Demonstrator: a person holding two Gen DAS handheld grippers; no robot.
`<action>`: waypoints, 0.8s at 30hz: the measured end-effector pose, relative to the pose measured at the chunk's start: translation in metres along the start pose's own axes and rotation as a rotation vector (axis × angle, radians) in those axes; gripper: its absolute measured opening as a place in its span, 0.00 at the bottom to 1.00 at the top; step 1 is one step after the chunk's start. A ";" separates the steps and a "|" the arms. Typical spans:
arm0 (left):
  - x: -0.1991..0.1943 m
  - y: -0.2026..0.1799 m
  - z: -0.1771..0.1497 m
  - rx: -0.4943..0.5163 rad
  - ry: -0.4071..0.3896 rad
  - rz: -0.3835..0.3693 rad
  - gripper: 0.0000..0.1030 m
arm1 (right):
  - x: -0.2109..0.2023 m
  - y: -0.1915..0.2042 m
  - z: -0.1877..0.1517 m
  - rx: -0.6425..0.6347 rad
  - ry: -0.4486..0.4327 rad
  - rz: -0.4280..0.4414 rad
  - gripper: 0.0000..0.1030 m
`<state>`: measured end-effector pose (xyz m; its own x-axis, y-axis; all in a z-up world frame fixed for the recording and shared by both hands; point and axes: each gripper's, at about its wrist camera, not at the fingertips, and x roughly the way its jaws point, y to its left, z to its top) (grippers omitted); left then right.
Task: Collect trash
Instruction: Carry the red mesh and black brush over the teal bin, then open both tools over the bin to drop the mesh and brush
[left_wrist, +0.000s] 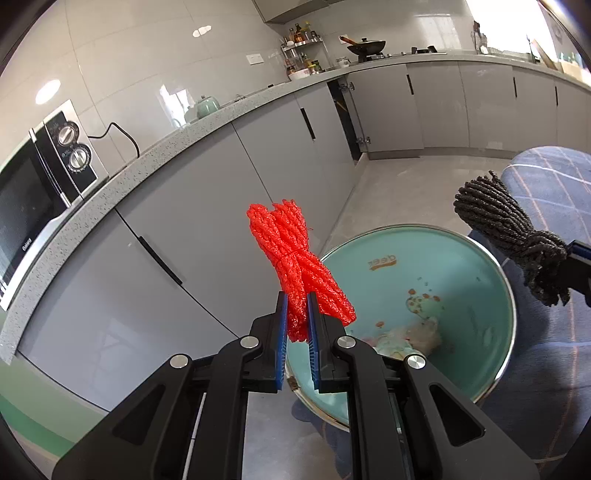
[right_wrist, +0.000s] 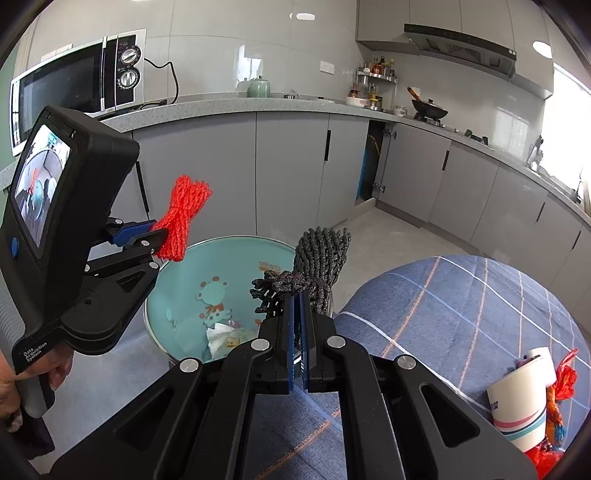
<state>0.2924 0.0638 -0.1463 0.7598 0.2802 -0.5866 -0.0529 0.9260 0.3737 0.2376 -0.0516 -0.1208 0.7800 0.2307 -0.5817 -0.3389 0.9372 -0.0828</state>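
Looking across my two wrist views, I see the grey kitchen cabinets (right_wrist: 291, 166) filling the background, with a microwave (right_wrist: 74, 88) on the counter above them. Below sits the blue checked cloth (right_wrist: 461, 314), and beside it the round teal bin (left_wrist: 443, 266) with crumpled paper (right_wrist: 221, 334) at its bottom. My left gripper (left_wrist: 297, 317) has its jaws pinched tight on the lower end of a red mesh bundle (left_wrist: 295, 258), held above the bin's near rim. My right gripper (right_wrist: 297, 306) is clamped on a dark grey mesh bundle (right_wrist: 321, 258), also over the bin. A paper cup (right_wrist: 521, 398) lies on the cloth, well apart.
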 end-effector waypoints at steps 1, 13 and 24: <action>0.000 -0.001 0.000 0.000 0.001 -0.001 0.10 | 0.001 0.000 0.000 -0.002 0.001 -0.001 0.04; 0.007 0.000 -0.001 0.001 0.014 0.013 0.10 | 0.013 0.003 0.000 -0.043 0.022 -0.085 0.04; 0.010 -0.003 0.000 0.004 0.018 0.003 0.10 | 0.020 0.005 -0.002 -0.047 0.027 -0.072 0.04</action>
<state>0.2998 0.0636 -0.1536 0.7477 0.2880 -0.5983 -0.0527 0.9240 0.3788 0.2504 -0.0431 -0.1341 0.7890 0.1549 -0.5946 -0.3071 0.9376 -0.1633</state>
